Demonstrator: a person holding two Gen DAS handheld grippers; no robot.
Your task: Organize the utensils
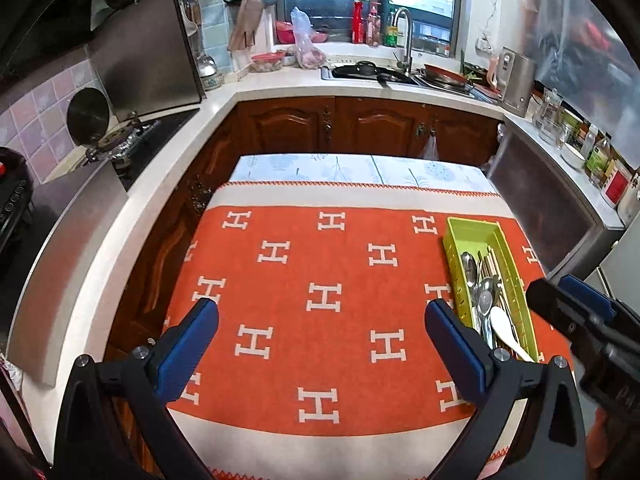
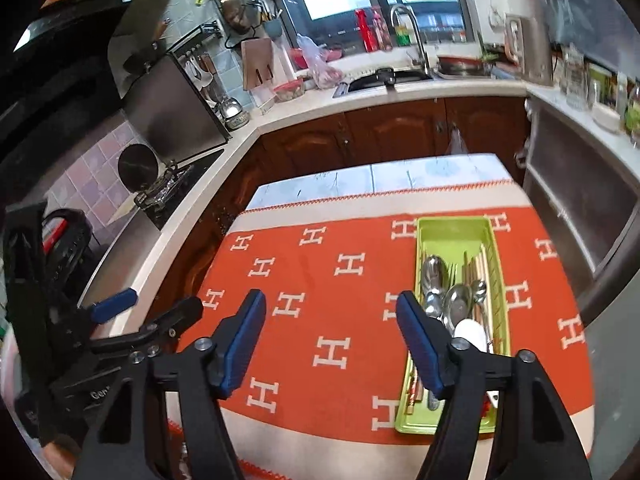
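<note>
A lime-green utensil tray (image 1: 472, 229) (image 2: 452, 232) lies on the right side of the orange cloth with white H marks (image 1: 320, 264) (image 2: 320, 280). Inside it are metal spoons (image 1: 484, 292) (image 2: 434, 272), chopsticks (image 1: 490, 266) (image 2: 478, 264) and a white spoon (image 1: 505, 326) (image 2: 472, 332). My left gripper (image 1: 322, 312) hangs open above the cloth's middle, with nothing between its blue pads. My right gripper (image 2: 331, 304) is open and empty too, its right finger (image 2: 418, 336) over the tray's left rim. Each gripper shows at the edge of the other's view, the right gripper (image 1: 576, 308) and the left gripper (image 2: 120, 308).
White countertops wrap around the table: a gas hob (image 1: 128, 140) on the left, a sink with tap (image 1: 404, 40) and pans at the back, jars and bottles (image 1: 580, 144) on the right. Brown cabinet doors (image 1: 360, 124) stand beyond the table's far edge.
</note>
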